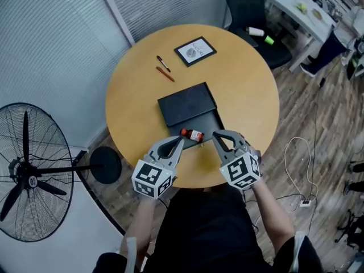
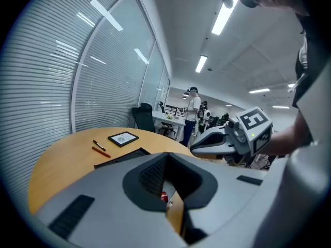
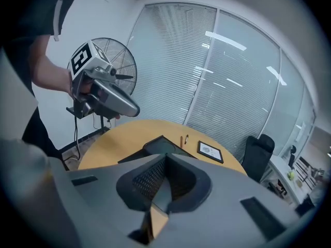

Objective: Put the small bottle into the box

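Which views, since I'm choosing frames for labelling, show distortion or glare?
Head view: sharp, evenly lit, small bottle clear. Left gripper view: strong fisheye, dark corners, bright ceiling lights. Right gripper view: same fisheye, light streaks on the blinds.

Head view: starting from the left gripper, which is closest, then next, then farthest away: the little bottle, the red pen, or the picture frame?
Counting out from the left gripper:
1. The small bottle, right by the gripper's tip, at the near end of the black box.
2. The red pen, beyond the box, a bit to the left.
3. The picture frame, farthest, near the table's far edge.
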